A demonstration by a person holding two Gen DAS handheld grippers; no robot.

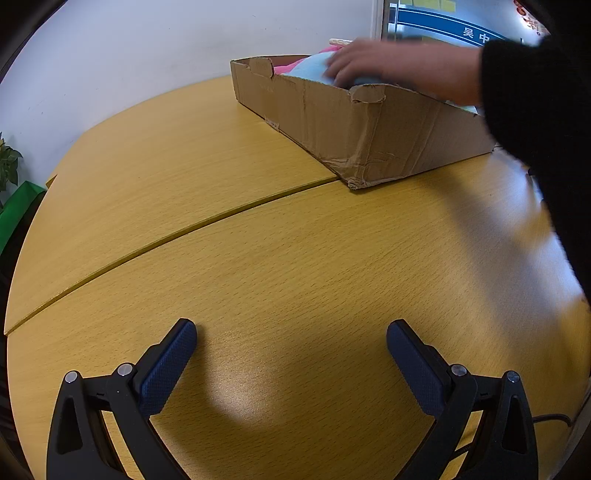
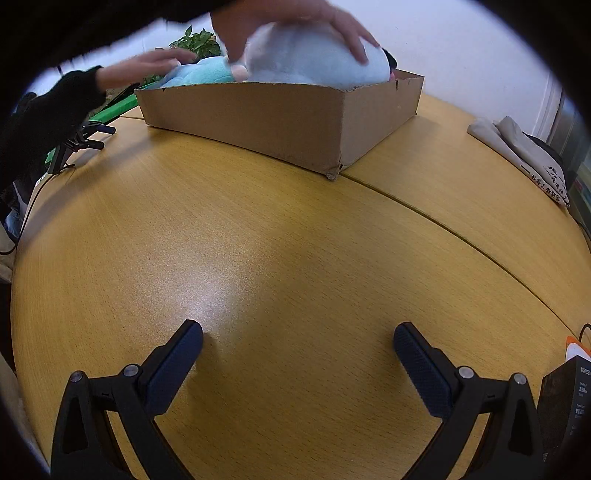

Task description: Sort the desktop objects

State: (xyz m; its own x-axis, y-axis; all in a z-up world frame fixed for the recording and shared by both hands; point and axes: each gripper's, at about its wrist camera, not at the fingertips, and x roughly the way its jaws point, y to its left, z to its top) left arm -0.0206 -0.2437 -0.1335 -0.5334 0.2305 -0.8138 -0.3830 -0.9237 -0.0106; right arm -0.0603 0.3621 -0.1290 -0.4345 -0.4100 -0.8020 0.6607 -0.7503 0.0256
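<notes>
Two tabletops (image 2: 295,258) of yellow wood meet along a curved seam and fill most of both views. On them, well ahead of my grippers, sits the box (image 2: 280,122), an open cardboard tray with torn corners, lying across the seam. Inside it are the plush toys: a big pale one (image 2: 314,59) bulging over the rim, a light blue one (image 2: 203,74) beside it, and a bit of pink (image 1: 291,66) at the far end. Both my bare hands (image 2: 295,22) are on those toys, one over the pale one, the other (image 1: 388,62) reaching in from a black sleeve (image 1: 535,110). My left gripper (image 1: 291,336) rests spread wide over bare wood with nothing between its blue pads. My right gripper (image 2: 298,338) is likewise spread wide and empty. A folded beige cloth (image 2: 517,147) lies off to the right.
</notes>
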